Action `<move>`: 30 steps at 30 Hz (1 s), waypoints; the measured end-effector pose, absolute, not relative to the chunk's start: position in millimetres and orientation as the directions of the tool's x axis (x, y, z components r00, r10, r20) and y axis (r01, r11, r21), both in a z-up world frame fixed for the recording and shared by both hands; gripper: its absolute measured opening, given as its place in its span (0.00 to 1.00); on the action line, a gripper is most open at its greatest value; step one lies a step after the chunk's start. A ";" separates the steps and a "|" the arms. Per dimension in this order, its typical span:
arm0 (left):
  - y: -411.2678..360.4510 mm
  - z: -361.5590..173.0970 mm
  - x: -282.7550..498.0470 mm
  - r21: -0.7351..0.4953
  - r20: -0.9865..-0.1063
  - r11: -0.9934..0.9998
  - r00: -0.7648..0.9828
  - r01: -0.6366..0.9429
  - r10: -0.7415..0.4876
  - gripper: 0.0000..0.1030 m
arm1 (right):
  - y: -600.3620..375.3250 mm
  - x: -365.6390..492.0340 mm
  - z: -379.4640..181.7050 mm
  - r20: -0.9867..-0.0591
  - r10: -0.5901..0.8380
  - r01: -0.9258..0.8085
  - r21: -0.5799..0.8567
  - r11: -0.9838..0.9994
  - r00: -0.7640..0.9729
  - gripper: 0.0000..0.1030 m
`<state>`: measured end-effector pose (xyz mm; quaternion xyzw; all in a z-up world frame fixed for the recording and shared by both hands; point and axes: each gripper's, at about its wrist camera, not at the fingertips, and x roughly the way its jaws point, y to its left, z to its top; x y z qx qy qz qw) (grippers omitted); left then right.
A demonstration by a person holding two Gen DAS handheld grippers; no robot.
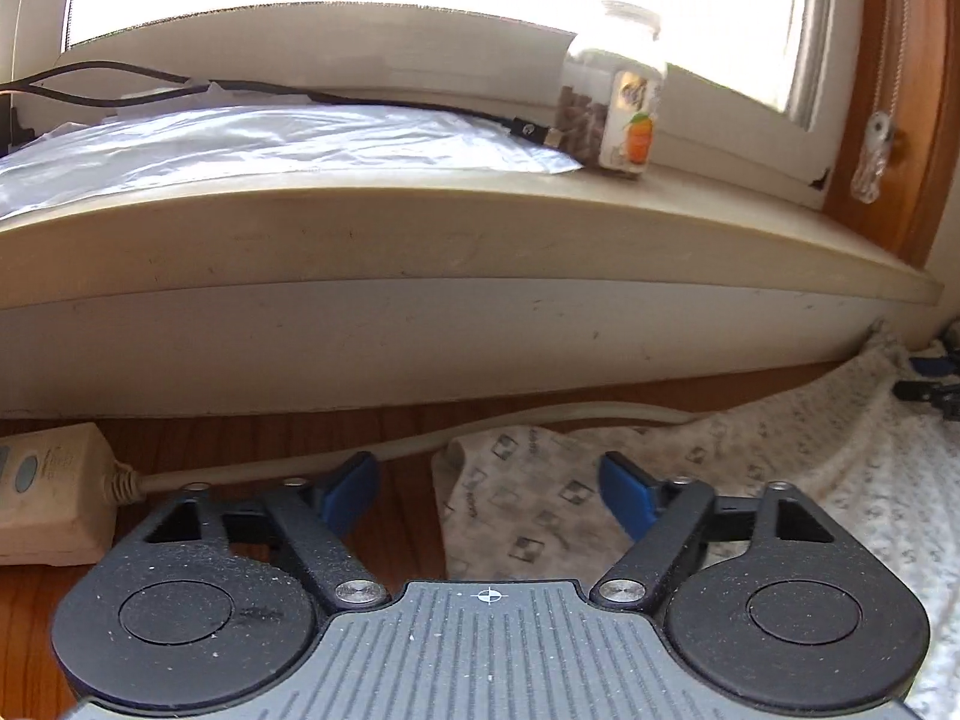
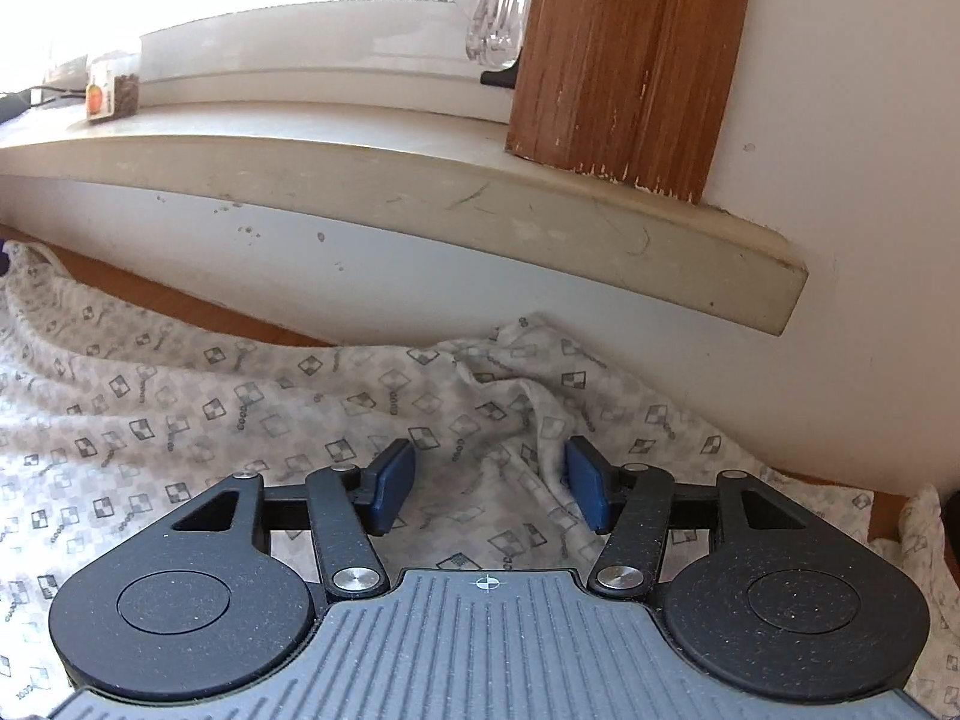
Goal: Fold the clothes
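Note:
A white garment (image 1: 750, 450) printed with small grey squares lies spread on the wooden table below the window sill. In the left wrist view its corner reaches in between the blue pads (image 1: 351, 492) of my left gripper (image 1: 489, 492), which stands open just above it; neither pad presses on the cloth. In the right wrist view the same garment (image 2: 180, 390) covers the table. A raised crease of it runs between the jaws of my right gripper (image 2: 489, 489), which is open, with the cloth loose beside the right pad (image 2: 588, 492).
A cream power adapter (image 1: 42, 492) and its white cable (image 1: 420, 444) lie on the table to the left of the cloth. The window sill (image 1: 480, 228) overhangs the back and carries a jar (image 1: 612, 114) and a plastic bag (image 1: 270, 138). A wooden frame (image 2: 624, 60) stands at the right.

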<state>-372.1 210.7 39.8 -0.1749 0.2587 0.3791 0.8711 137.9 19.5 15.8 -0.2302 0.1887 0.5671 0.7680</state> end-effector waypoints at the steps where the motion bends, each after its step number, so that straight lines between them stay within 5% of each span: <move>1: 211.3 39.0 -371.4 -0.107 -0.585 0.651 0.577 -0.751 0.569 0.70 | 12.3 130.0 14.6 -0.552 0.783 -0.957 -0.143 0.251 0.288 0.55; 3: 213.3 36.9 -370.3 -0.110 -0.591 0.653 0.577 -0.750 0.563 0.55 | 12.3 128.7 11.6 -0.556 0.777 -0.955 -0.154 0.253 0.296 0.55; 5: 213.3 36.0 -370.2 -0.092 -0.596 0.654 0.567 -0.751 0.568 0.23 | 11.2 128.2 9.8 -0.555 0.776 -0.954 -0.158 0.255 0.299 0.55; 8: 207.9 43.4 -376.3 -0.085 -0.571 0.668 0.585 -0.740 0.576 0.01 | 5.1 131.4 13.8 -0.529 0.795 -0.954 -0.132 0.270 0.298 0.53; 14: 184.1 67.2 -395.4 -0.089 -0.484 0.699 0.644 -0.709 0.592 0.01 | -7.2 154.7 34.2 -0.460 0.827 -0.941 -0.060 0.333 0.322 0.52; 23: 177.3 75.8 -400.7 -0.089 -0.459 0.727 0.676 -0.680 0.576 0.01 | 8.6 199.4 28.1 -0.546 0.787 -0.921 0.067 0.383 0.287 0.53; 30: 176.1 71.8 -398.9 -0.073 -0.485 0.736 0.668 -0.674 0.564 0.01 | 18.8 200.7 26.0 -0.560 0.777 -0.935 0.007 0.353 0.289 0.55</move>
